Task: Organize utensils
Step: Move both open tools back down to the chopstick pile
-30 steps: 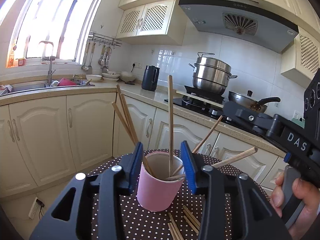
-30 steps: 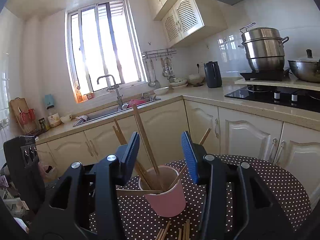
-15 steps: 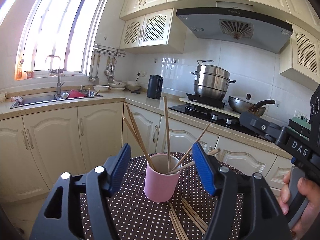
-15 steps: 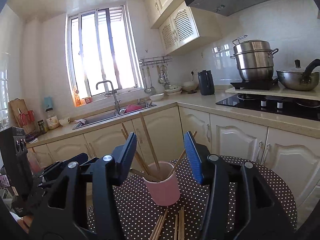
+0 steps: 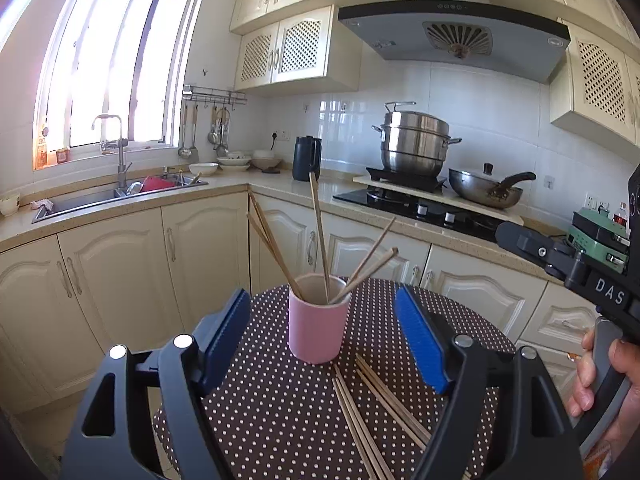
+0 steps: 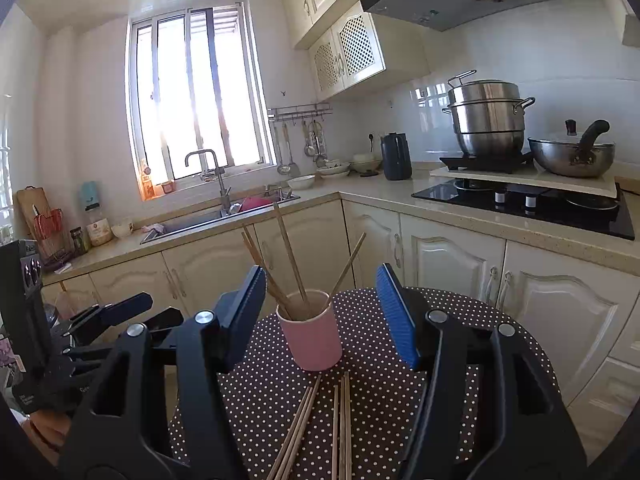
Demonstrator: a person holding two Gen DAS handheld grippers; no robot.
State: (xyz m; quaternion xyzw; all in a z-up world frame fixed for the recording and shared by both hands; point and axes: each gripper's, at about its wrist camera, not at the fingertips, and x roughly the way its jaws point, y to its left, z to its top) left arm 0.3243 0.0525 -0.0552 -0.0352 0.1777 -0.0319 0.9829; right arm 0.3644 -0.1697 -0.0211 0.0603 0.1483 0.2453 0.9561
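Cup [image 5: 315, 326] stands mid-table, untouched — both hand-held grippers [image 5: 322, 330] [image 6: 320, 318] opening, nothing between.

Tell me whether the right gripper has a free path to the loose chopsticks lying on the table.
Probably yes. The right gripper, its jaws opening and empty, sits just above the loose chopsticks in front of the pink cup, with nothing between them.
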